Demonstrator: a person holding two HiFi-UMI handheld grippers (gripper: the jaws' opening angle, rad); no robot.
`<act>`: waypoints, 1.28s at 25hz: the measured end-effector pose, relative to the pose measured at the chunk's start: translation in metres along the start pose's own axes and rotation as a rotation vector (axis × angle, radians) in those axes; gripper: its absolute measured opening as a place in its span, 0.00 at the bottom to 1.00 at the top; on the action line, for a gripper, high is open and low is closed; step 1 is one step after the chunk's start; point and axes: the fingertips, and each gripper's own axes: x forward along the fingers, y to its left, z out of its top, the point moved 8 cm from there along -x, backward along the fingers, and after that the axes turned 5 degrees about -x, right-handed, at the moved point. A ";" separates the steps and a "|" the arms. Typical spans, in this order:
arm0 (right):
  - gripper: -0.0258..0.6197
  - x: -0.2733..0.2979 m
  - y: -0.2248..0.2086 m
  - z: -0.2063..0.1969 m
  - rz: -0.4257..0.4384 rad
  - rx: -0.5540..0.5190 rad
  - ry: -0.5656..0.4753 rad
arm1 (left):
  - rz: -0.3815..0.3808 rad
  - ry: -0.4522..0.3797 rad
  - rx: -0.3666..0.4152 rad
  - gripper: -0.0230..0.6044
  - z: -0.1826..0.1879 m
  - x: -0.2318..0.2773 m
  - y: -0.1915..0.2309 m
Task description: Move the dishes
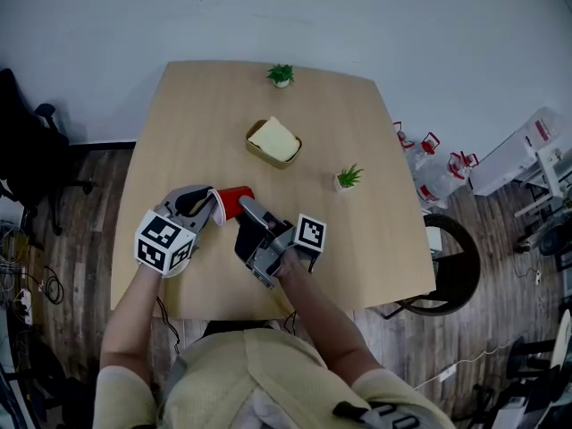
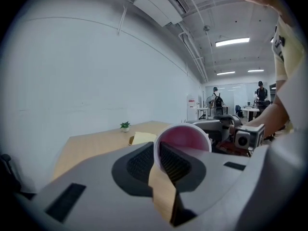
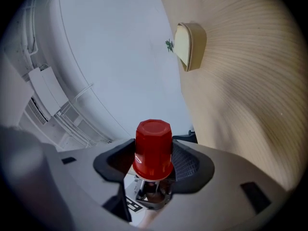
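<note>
A red cup [image 1: 234, 201] with a white inside lies on its side in the air above the wooden table [image 1: 170, 141], near the front edge. My left gripper [image 1: 210, 206] is shut on its rim; in the left gripper view the rim of the cup [image 2: 183, 137] is pinched between the pads. My right gripper [image 1: 246, 211] reaches in from the other end. In the right gripper view the cup [image 3: 153, 148] points its base at the camera, and both pads rest against its sides. A tan dish [image 1: 273, 141] holding a pale yellow block sits at mid-table.
Two small potted plants stand on the table, one at the far edge [image 1: 281, 75] and one at the right [image 1: 348, 178]. A black chair [image 1: 27, 150] is left of the table. Water bottles [image 1: 433, 164] and a round stool [image 1: 451, 266] are on the right.
</note>
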 end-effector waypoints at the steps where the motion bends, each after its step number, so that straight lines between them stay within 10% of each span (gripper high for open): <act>1: 0.42 -0.002 -0.001 0.002 -0.004 -0.007 -0.020 | -0.012 0.007 0.005 0.12 0.001 0.002 0.001; 13: 0.37 -0.030 0.000 0.022 -0.130 -0.196 -0.071 | -0.056 0.187 0.015 0.08 0.007 0.039 0.020; 32: 0.30 -0.054 0.002 -0.015 -0.316 -0.535 0.203 | -0.002 0.865 -0.019 0.08 0.004 0.099 0.067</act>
